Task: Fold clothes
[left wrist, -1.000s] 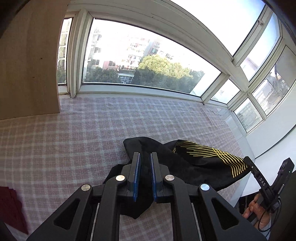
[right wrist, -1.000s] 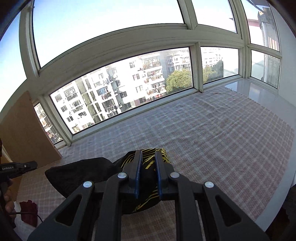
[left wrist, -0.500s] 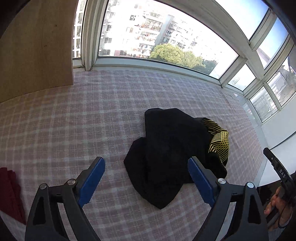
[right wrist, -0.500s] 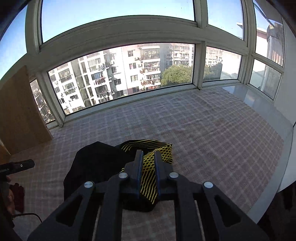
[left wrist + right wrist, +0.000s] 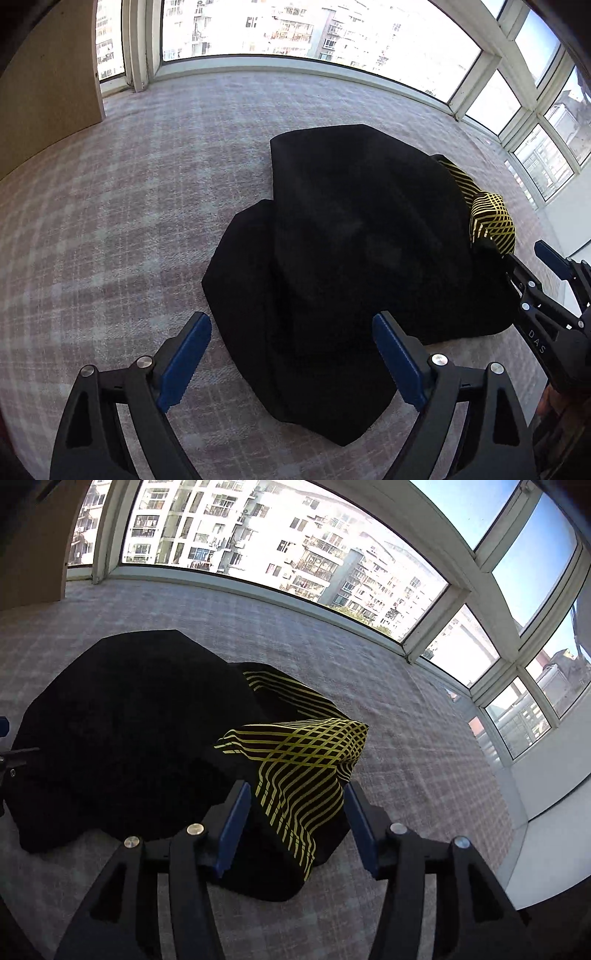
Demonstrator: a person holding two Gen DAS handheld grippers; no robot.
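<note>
A crumpled black garment (image 5: 354, 258) lies heaped on a pink plaid cover (image 5: 122, 221) below the bay window (image 5: 295, 554); its folds are too dark to make out, and its yellow-lined part (image 5: 303, 753) is mostly hidden from the left wrist view. The left tool (image 5: 291, 365) stands wide apart over the garment's near edge, having just narrowed slightly. The right tool (image 5: 295, 812), just opening, straddles the yellow-lined cloth, pads off it.

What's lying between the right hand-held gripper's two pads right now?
The yellow-striped fold of the black garment, seen in the right wrist view; the pads aren't pressing it.
</note>
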